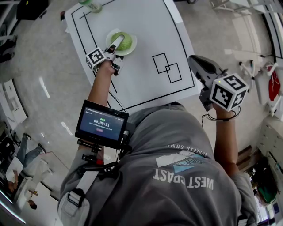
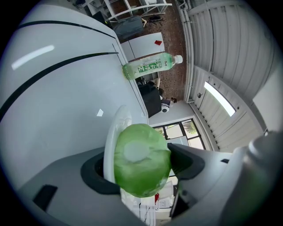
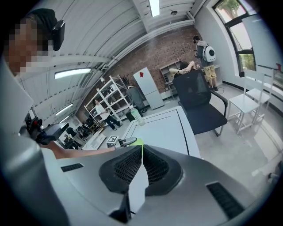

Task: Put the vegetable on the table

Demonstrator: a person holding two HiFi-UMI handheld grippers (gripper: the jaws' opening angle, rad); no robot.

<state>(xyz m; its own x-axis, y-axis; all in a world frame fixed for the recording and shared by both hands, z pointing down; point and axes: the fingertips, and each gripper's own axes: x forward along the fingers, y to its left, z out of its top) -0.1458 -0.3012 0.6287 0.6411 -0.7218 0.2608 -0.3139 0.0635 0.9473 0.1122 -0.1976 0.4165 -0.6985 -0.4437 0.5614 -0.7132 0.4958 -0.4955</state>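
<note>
A round green vegetable [image 1: 125, 42] rests on a small white plate [image 1: 129, 51] at the far left of the white table [image 1: 146, 26]. My left gripper [image 1: 117, 43] reaches over the plate, and its jaws press on both sides of the vegetable. In the left gripper view the vegetable [image 2: 141, 159] fills the gap between the dark pads, with the plate [image 2: 113, 137] edge-on just behind it. My right gripper [image 1: 193, 60] hangs in the air off the table's right edge. Its pads [image 3: 132, 165] are closed together with nothing between them.
A green drink bottle [image 1: 90, 4] stands at the table's far left corner, and it shows as the bottle [image 2: 150, 65] in the left gripper view. Two overlapping squares [image 1: 167, 67] are drawn right of the plate, inside a black border line. A dark office chair [image 3: 199, 103] stands beside the table.
</note>
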